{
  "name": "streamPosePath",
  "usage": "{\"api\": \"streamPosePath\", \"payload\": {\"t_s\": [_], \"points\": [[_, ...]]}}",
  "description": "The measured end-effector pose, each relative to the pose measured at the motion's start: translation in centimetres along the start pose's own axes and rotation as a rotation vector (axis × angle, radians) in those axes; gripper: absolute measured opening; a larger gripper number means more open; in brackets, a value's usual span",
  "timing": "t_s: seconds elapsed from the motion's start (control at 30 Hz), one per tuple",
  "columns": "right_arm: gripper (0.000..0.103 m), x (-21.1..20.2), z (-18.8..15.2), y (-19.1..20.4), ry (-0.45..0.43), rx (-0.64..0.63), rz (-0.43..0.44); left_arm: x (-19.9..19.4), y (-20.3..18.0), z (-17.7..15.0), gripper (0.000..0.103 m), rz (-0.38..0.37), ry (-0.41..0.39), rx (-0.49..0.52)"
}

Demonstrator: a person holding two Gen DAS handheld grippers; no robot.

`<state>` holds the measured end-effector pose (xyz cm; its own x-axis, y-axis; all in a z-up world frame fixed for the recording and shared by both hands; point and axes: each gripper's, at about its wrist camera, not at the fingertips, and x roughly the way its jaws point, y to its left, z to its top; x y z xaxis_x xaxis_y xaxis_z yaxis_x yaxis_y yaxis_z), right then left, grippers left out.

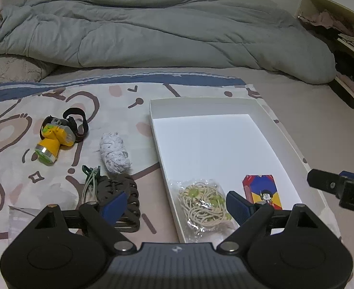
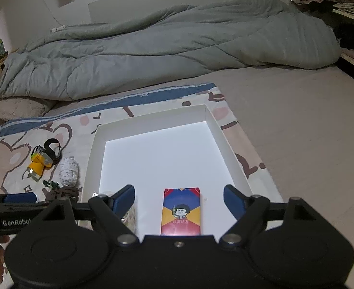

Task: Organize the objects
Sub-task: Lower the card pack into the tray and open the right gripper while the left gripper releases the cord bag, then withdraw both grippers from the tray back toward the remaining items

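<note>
Dim room, white tray floor glaring (blown out), fisheye-bent edges, dark corners

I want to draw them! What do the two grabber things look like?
Both match. The left gripper and right gripper have black bodies with two round discs, silver bolts, black linkage arms and blue finger pads. White "GenRobot" lettering marks the left one's side.

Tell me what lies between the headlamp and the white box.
A white bundle of cord lies between the headlamp and the white box, on the printed sheet; the left wrist view shows it best.
</note>
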<state>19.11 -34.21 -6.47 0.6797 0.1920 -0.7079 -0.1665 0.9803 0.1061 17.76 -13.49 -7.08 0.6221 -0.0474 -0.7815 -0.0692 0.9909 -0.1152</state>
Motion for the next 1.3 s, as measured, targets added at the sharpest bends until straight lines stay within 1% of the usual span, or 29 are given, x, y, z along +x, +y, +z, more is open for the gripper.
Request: {"api": "streamPosePath", "payload": {"t_s": [0.1, 0.17, 0.33, 0.4, 0.47, 0.53, 0.63, 0.87, 1.3], "points": [[0.084, -0.8, -0.1, -0.1, -0.010, 0.010, -0.005, -0.6, 0.0, -0.2, 0.089, -0.004, 0.002, 0.009], [0.087, -1.3, -0.2, -0.2, -0.016, 0.010, -0.008, -0.9, -0.1, -0.3, 0.090, -0.004, 0.002, 0.019], [0.092, -2.0, -0.8, -0.4, -0.021, -0.006, -0.028, -1.5, -0.1, -0.8, 0.098, 0.013, -0.003, 0.041], [0.093, -2.2, -1.0, -0.7, -0.019, -0.005, -0.034, -1.6, 0.0, -0.9, 0.099, 0.025, -0.002, 0.048], [0.098, -2.3, -1.2, -0.9, -0.019, -0.006, -0.049, -1.6, 0.2, -1.0, 0.100, 0.032, 0.000, 0.053], [0.098, -2.6, -1.4, -1.1, -0.031, -0.015, -0.062, -1.6, 0.4, -1.1, 0.102, 0.037, 0.001, 0.055], [0.103, -2.9, -1.8, -1.4, -0.038, -0.018, -0.075, -1.7, 0.7, -1.2, 0.103, 0.043, -0.003, 0.056], [0.103, -2.9, -2.6, -1.4, -0.035, -0.055, -0.102, -2.0, 1.0, -1.4, 0.103, 0.046, -0.009, 0.061], [0.103, -2.3, -3.1, -1.4, -0.007, -0.062, -0.129, -2.3, 1.4, -1.4, 0.103, 0.044, -0.016, 0.053]]}}
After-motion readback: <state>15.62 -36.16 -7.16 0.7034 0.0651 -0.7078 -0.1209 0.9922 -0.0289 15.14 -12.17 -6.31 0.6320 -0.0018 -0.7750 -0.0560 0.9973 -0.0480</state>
